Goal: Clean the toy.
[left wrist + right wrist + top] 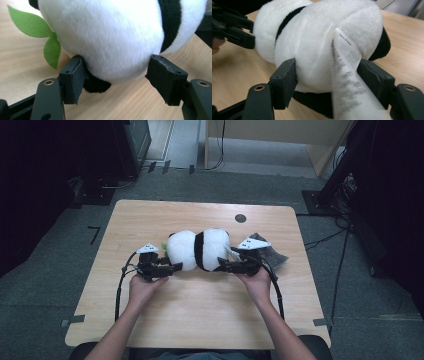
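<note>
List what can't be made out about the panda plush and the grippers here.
- Panda plush face: turned away from the high view.
- Care label print: blurred in the right gripper view.
- Grey thing beyond the right gripper: partly covered, unidentifiable.
- Left gripper: pad pressure unclear.

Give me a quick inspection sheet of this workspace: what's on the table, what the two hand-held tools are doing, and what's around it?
Surface: light wooden table, with a dark round spot near the far edge.
Job's things: plush panda lying on its side mid-table, a green felt leaf at one end, a white care label at the other.
Clutter: a grey crumpled cloth beyond the right tool.
Grippers: left tool clamps one end of the panda, right tool the other; pads press into the fur.
Cables: a black cable trails from each tool toward the person.
Surroundings: grey carpet, dark equipment at both sides, floor cables on the right.
</note>
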Available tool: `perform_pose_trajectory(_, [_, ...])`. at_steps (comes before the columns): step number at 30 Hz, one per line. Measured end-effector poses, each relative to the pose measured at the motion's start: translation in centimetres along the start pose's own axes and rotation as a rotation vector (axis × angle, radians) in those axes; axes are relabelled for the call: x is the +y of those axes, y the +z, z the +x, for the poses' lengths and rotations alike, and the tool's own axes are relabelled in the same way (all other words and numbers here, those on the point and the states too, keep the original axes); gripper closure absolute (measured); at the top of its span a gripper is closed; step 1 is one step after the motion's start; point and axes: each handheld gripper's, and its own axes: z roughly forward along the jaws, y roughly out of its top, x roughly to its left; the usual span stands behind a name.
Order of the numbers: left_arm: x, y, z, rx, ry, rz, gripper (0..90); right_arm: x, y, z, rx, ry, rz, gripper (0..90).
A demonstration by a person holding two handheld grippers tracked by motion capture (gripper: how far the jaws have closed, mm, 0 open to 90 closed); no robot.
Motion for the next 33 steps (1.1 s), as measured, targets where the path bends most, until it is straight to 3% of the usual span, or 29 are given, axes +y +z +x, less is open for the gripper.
perform_pose_trajectory(4, [0.1, 0.0, 0.1, 0.001, 0.006, -0.015, 31.8, -0.1, 0.3, -0.5, 0.029, 0.028, -0.019, 33.0])
perform_pose_trajectory(8, [0.7, -0.3, 0.0, 0.008, 0.033, 0.003, 31.9, 0.2, 0.0, -0.4, 0.017, 0.023, -0.011, 32.7])
perform_pose_trajectory(12, [1.5, -0.7, -0.2, 0.02, 0.077, 0.025, 28.4, 0.4, -0.1, -0.1, -0.006, -0.014, 0.012, 32.2])
perform_pose_trajectory(17, [2.2, -1.5, 0.0, -0.017, 0.085, 0.025, 19.3, 0.7, -0.7, 0.3, -0.029, -0.077, 0.022, 32.6])
perform_pose_trajectory(20, [2.8, -1.3, 0.5, -0.047, 0.061, 0.026, 14.4, 1.0, -1.1, 0.4, -0.031, -0.079, 0.012, 32.6])
perform_pose_trajectory(27, [4.3, -0.7, 1.0, -0.014, 0.112, 0.009, 13.1, 1.5, -1.8, -0.2, -0.04, -0.082, 0.008, 32.6])
perform_pose_trajectory(33, [5.3, 0.2, 1.8, -0.042, 0.075, -0.023, 12.8, 1.8, -2.8, -1.0, -0.039, -0.085, 0.005, 32.6])
